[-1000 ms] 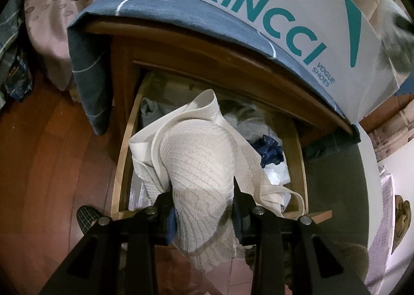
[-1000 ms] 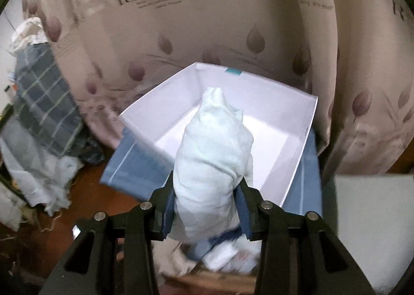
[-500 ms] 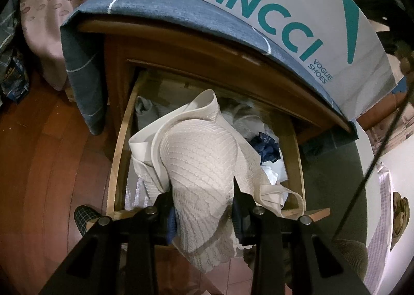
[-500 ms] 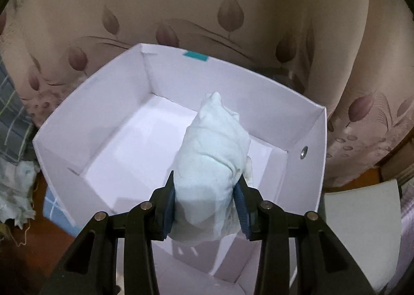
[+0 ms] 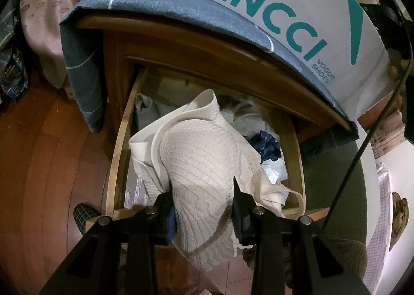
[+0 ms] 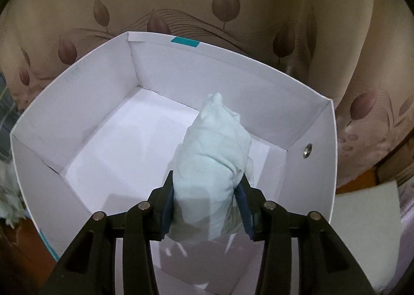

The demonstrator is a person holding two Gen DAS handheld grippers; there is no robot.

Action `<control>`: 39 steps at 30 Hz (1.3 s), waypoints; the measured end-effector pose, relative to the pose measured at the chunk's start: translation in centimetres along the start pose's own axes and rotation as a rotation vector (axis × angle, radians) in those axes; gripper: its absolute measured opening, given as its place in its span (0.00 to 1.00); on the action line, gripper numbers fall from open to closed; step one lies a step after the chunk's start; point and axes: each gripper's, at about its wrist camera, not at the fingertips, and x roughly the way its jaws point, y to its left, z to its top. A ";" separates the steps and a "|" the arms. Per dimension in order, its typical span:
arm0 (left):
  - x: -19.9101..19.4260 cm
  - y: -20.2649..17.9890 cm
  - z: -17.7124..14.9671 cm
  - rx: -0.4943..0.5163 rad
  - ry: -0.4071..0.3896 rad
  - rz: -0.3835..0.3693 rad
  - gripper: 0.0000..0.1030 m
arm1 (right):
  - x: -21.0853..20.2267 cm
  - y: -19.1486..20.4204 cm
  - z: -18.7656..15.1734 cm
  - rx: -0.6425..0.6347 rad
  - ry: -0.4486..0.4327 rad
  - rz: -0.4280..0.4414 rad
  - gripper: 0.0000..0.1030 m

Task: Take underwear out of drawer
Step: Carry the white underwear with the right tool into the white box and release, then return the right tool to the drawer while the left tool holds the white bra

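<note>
In the left wrist view my left gripper (image 5: 203, 191) is shut on cream ribbed underwear (image 5: 201, 155) with a wide waistband, held above the open wooden drawer (image 5: 117, 155). More clothes lie in the drawer, among them a dark blue piece (image 5: 267, 146) and a grey piece (image 5: 145, 108). In the right wrist view my right gripper (image 6: 207, 191) is shut on pale mint underwear (image 6: 214, 150), held over the inside of a white shoe box (image 6: 103, 134).
The white shoe box marked XINCCI (image 5: 297, 18) stands on a blue-grey cloth (image 5: 160, 2) on top of the nightstand. Leaf-patterned curtain (image 6: 207, 5) hangs behind the box. Wooden floor (image 5: 38, 152) and a checked slipper (image 5: 84, 217) lie left of the drawer.
My right gripper has carried the mint underwear forward and down over the box, which now fills the view. My left gripper has shifted slightly left, still holding the cream underwear above the drawer.
</note>
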 end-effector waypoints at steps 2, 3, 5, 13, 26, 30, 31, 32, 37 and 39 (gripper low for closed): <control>-0.1 -0.1 0.0 0.001 -0.001 0.001 0.33 | 0.1 -0.4 0.0 -0.016 -0.002 0.002 0.40; -0.1 -0.1 -0.1 0.001 0.000 0.002 0.33 | 0.1 -0.7 0.0 -0.016 -0.001 0.017 0.40; -0.1 -0.2 -0.1 0.005 -0.001 0.005 0.32 | 0.2 -1.1 0.1 -0.022 0.007 0.012 0.40; 0.0 -0.3 0.0 0.013 0.000 0.017 0.33 | 1.2 -2.3 0.4 -0.128 0.027 -0.020 0.39; 0.1 -0.3 0.1 0.027 -0.016 0.062 0.33 | -2.9 -2.3 0.7 -0.046 -0.085 0.081 0.68; 0.0 -0.4 0.0 0.034 -0.021 0.074 0.33 | -7.5 -2.7 -0.8 -0.045 -0.151 0.143 0.74; 0.0 -0.4 0.0 0.037 -0.023 0.076 0.33 | -8.6 -2.7 -1.4 -0.048 -0.166 0.163 0.77; -0.1 -0.5 0.0 0.042 -0.027 0.079 0.33 | -9.4 -2.7 -2.1 -0.052 -0.174 0.178 0.77; -0.3 -0.5 0.0 0.044 -0.040 0.088 0.32 | -12.2 -2.5 -7.8 -0.123 -0.165 0.188 0.80; -0.4 -0.5 0.0 0.042 -0.045 0.090 0.33 | -12.0 -2.5 -10.4 -0.131 -0.143 0.184 0.85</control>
